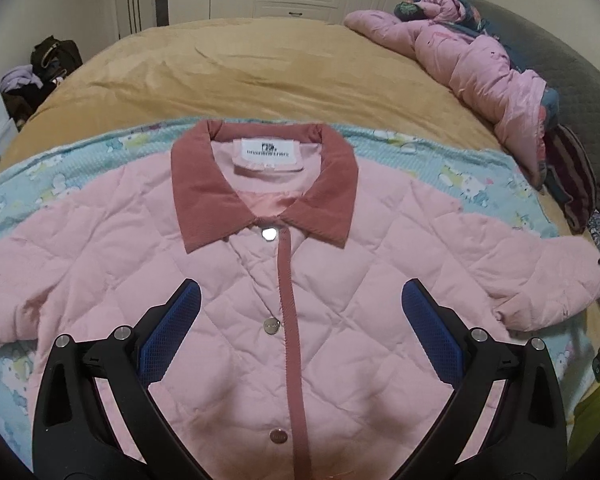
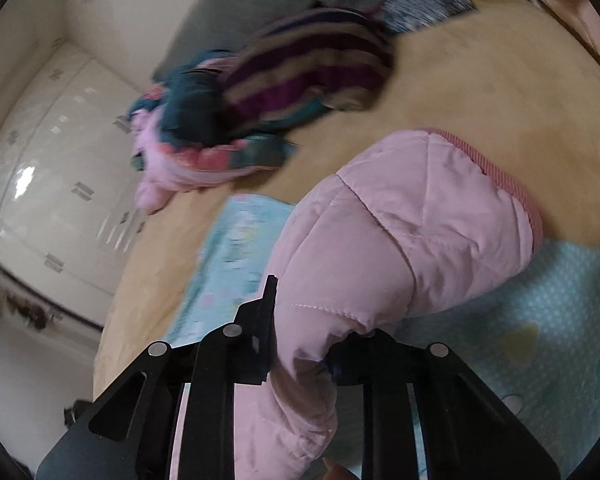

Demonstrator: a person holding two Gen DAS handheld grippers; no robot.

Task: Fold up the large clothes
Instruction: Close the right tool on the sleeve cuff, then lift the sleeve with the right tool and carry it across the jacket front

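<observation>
Right wrist view blurs the bedding, yet I see my right gripper (image 2: 300, 344) clamped on the pink quilted jacket's sleeve (image 2: 400, 232), pads hidden, while my left gripper (image 1: 300, 312) gapes empty.

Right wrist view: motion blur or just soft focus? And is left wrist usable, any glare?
Right wrist: motion blur smears the striped clothes and wardrobe; the gripped pink sleeve stays sharp. Left wrist: sharp, strong fisheye bending of the bed, glare only on the jacket's top snap button.
</observation>
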